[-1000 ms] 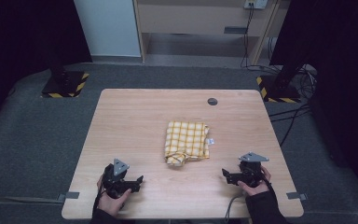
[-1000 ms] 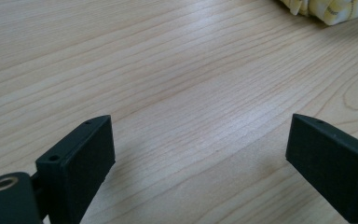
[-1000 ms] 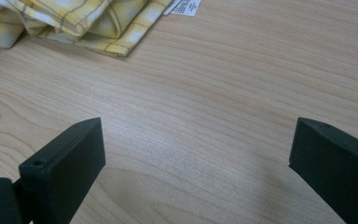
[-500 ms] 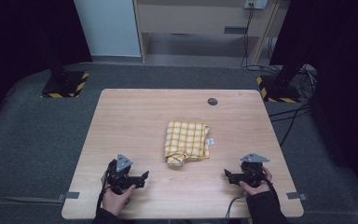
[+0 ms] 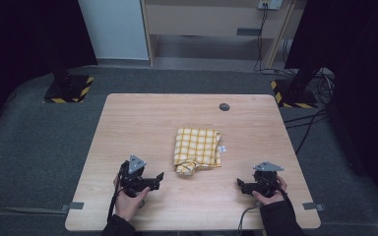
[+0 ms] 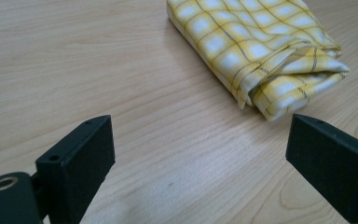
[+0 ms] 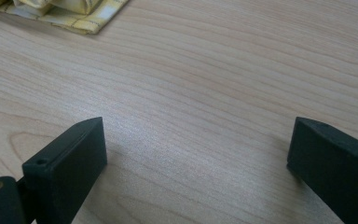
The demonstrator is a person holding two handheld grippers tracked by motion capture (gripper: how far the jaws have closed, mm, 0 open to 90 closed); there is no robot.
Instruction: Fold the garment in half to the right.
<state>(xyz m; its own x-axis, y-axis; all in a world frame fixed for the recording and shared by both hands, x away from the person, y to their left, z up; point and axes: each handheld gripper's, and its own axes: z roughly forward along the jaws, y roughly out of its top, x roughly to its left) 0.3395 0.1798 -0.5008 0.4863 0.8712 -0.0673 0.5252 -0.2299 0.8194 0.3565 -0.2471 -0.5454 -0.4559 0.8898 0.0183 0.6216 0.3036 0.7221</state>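
The pale wood-grain counter (image 5: 142, 123) stands on grey carpet in a dark-curtained room, and the folded yellow-and-white checked cloth (image 5: 197, 150) lies at its middle, a small white tag at its 3 o'clock edge. My left tongs (image 5: 158, 178) rest at the cloth's 8 o'clock and my right tongs (image 5: 239, 184) at its 4 o'clock, both spread wide and empty. To pick it up well, I judge I should slide the left tongs low toward the loose near corner (image 6: 298, 93) and pinch all the layers together.
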